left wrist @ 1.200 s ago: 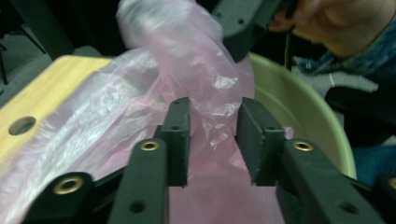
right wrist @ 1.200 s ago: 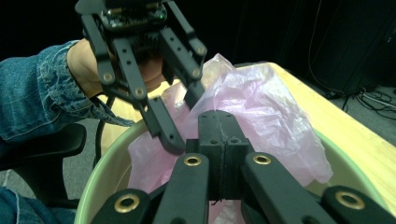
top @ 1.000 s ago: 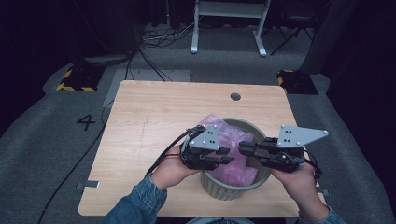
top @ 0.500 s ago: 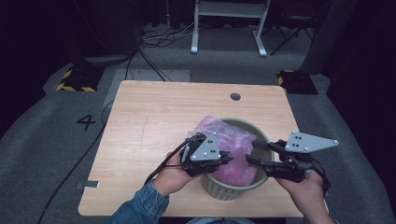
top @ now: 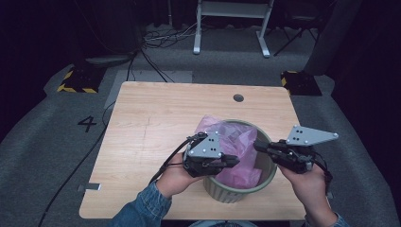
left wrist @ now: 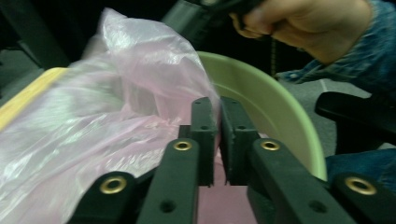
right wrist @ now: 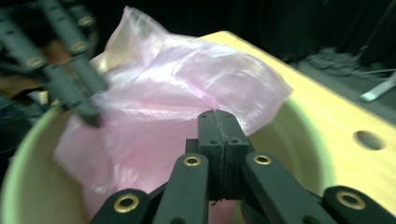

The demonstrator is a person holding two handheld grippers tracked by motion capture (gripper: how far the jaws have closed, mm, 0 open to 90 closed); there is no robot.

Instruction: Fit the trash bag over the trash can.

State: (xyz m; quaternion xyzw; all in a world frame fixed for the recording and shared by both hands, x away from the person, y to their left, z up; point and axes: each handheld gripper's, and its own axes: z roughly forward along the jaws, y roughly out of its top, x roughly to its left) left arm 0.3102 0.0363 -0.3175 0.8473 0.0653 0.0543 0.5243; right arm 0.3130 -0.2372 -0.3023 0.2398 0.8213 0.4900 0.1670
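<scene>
Both grippers' fingers have just been closing — left gripper (top: 231, 161) pinching thin pink plastic bag (top: 234, 142), right gripper (top: 259, 145) fingers together at its edge — apparently lining the ribbed green bin (top: 265, 177).

One wooden table (top: 156, 142). One green bin (top: 265, 172). One pink plastic bag (top: 236, 142) in it. Two grippers: left gripper (top: 235, 161), right gripper (top: 257, 144). Two hands. One hole (top: 238, 98) in tabletop.

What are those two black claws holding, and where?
The left gripper pinches the pink plastic bag at its edge by the bin's rim. The right gripper is shut, apparently on nothing.
</scene>
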